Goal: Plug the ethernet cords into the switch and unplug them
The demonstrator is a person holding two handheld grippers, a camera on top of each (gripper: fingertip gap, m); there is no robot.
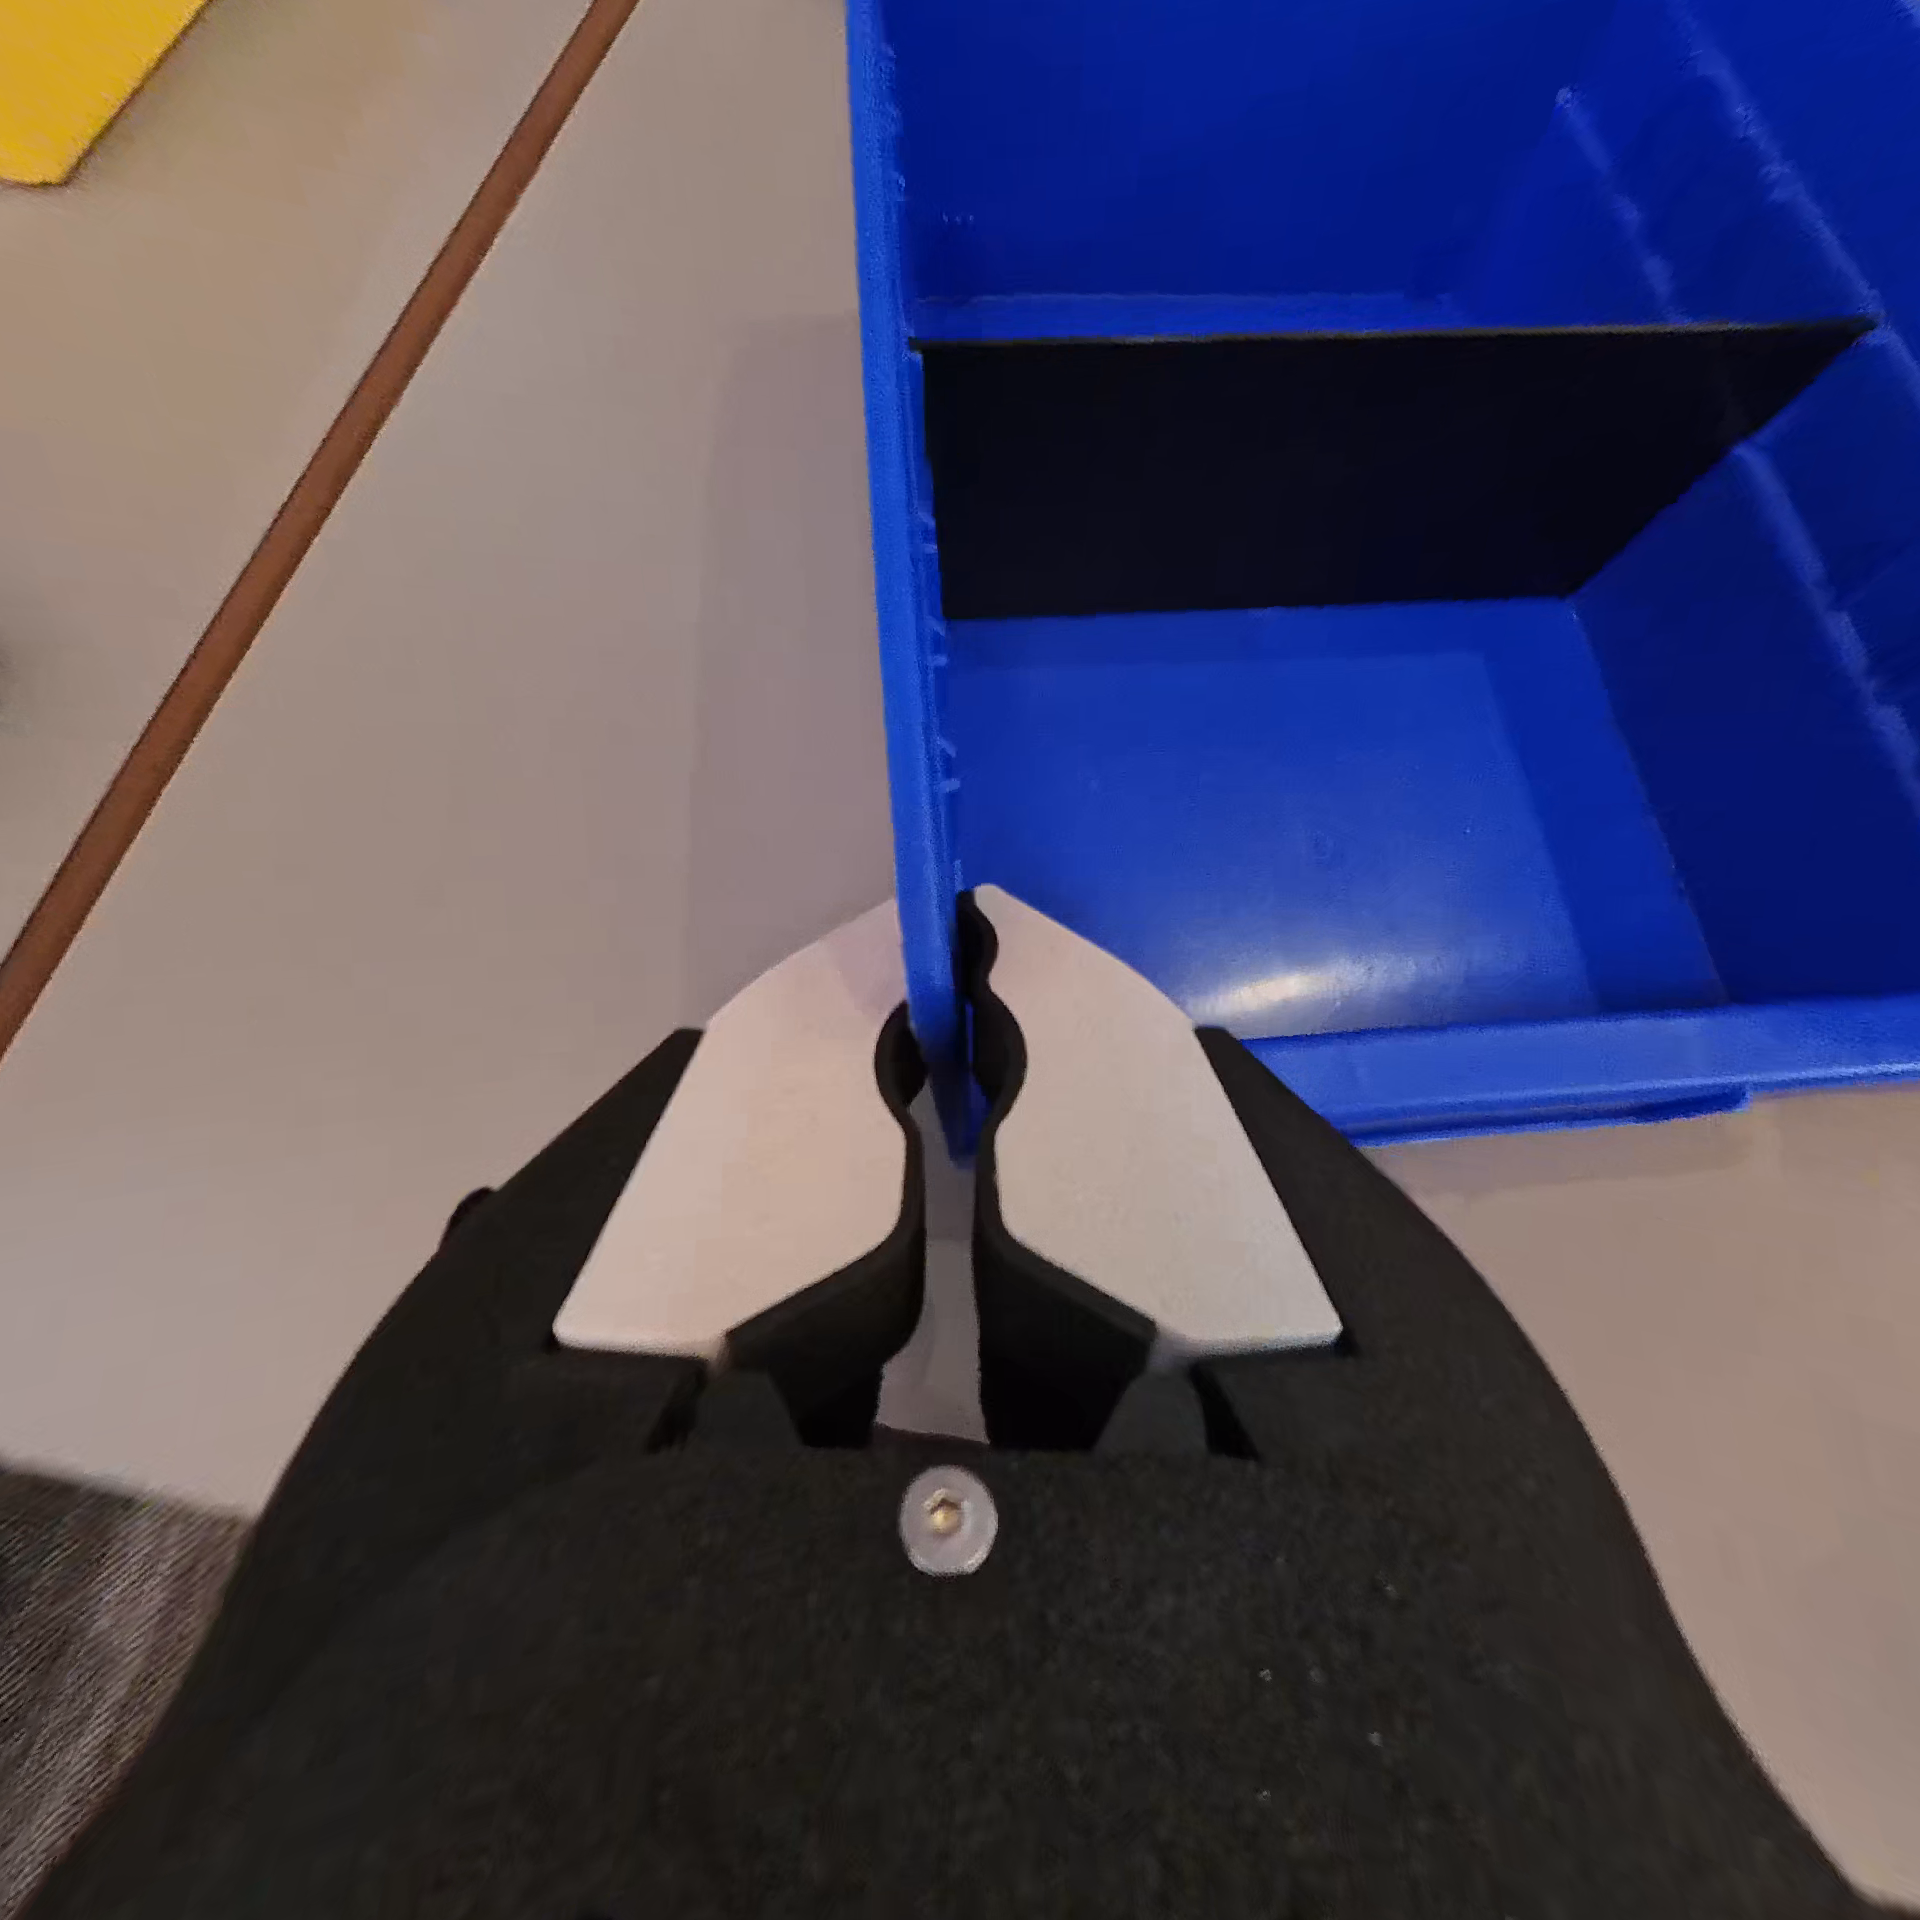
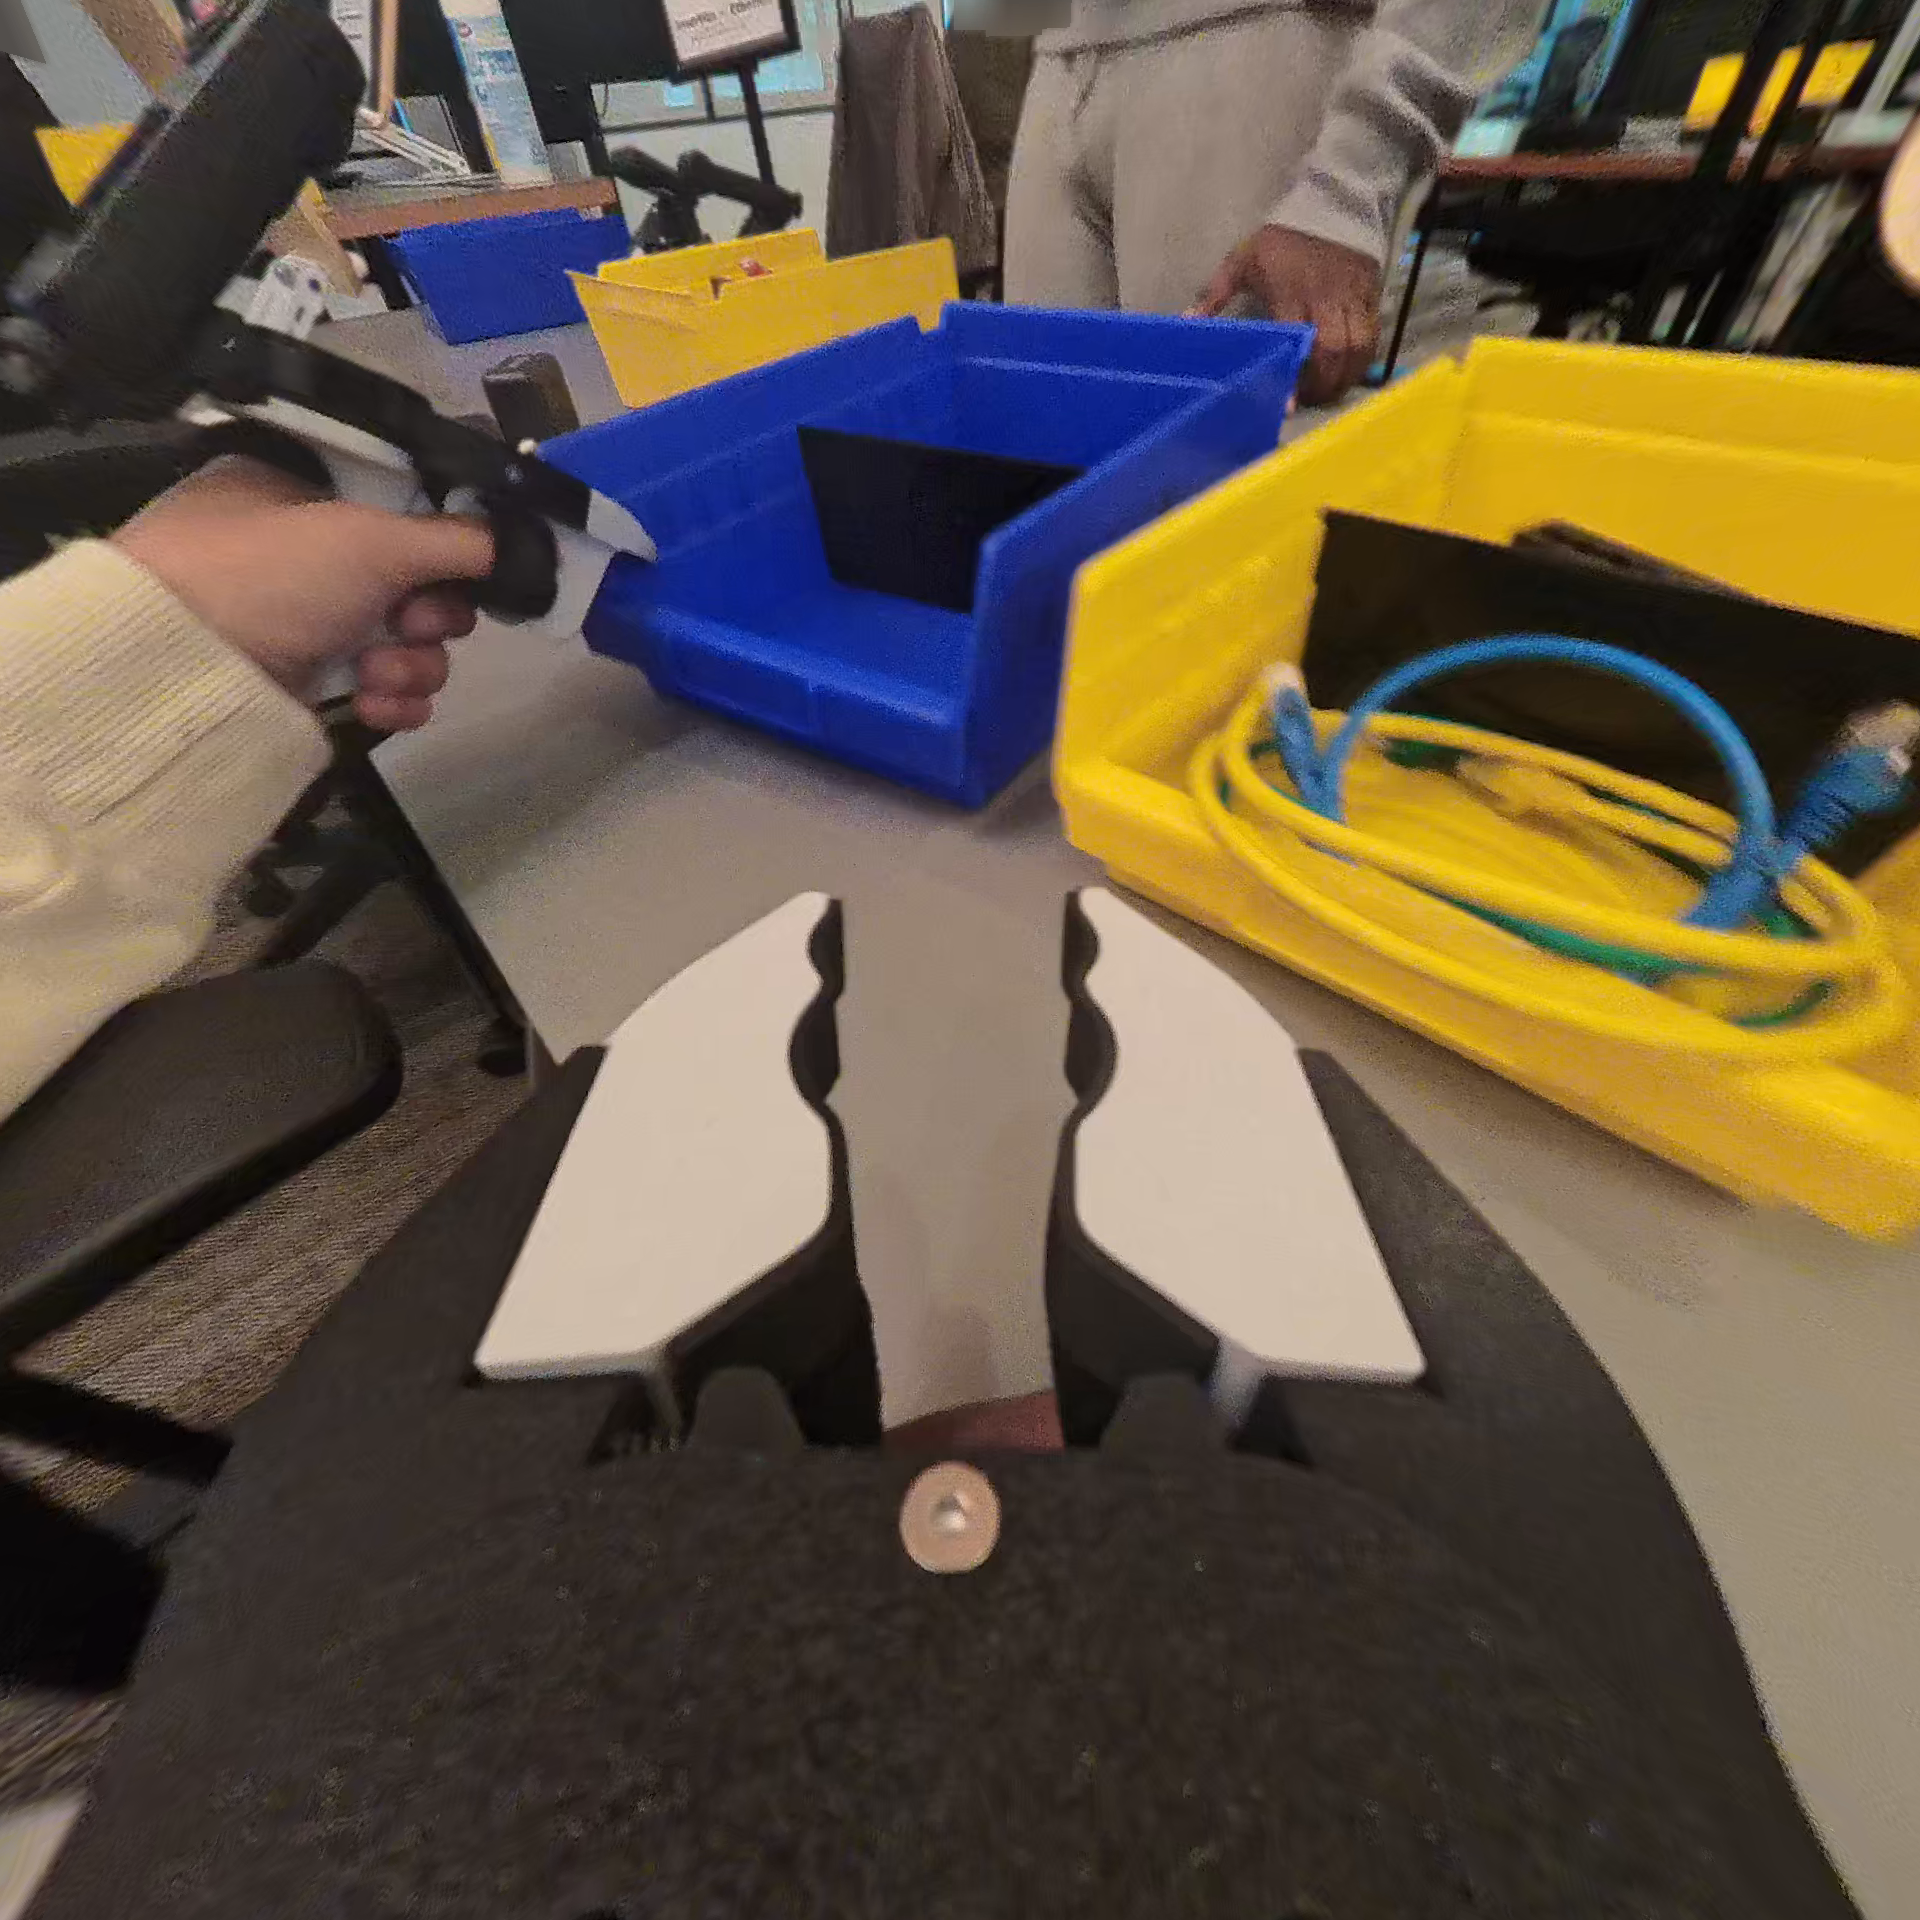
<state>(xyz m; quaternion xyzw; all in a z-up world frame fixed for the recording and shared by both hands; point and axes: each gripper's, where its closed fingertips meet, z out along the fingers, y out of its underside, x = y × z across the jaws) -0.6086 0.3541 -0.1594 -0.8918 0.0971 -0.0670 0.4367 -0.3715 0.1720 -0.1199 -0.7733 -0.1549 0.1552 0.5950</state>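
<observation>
My left hand-held gripper [image 1: 951, 1023] is pinched nearly closed on the near-left corner wall of the blue bin [image 1: 1351, 1065]; one finger sits inside the wall and one outside. The bin looks like light, stiff plastic, so I judge it will slide across the grey table [image 1: 468, 727] easily if I tug, and the smooth wall could slip out of a loose pinch. Its near compartment is bare, with a black divider [image 1: 1351, 468] behind it.

My right hand-held gripper [image 2: 951, 925] hangs over the table with a wide gap between its fingers and holds nothing.

The ethernet cords [image 2: 1538, 831] lie coiled in the yellow bin [image 2: 1195, 831], to the right of and a little beyond my right hand-held gripper, near but not touching. Yellow, blue and green cords are tangled together. They look soft, springy and light, so pulling one would probably drag the others. I would take one by the stiff plug boot, such as the blue plug [image 2: 1849, 779] at the far right, not by the clip, which seems fragile.

I cannot see a switch in either view.
</observation>
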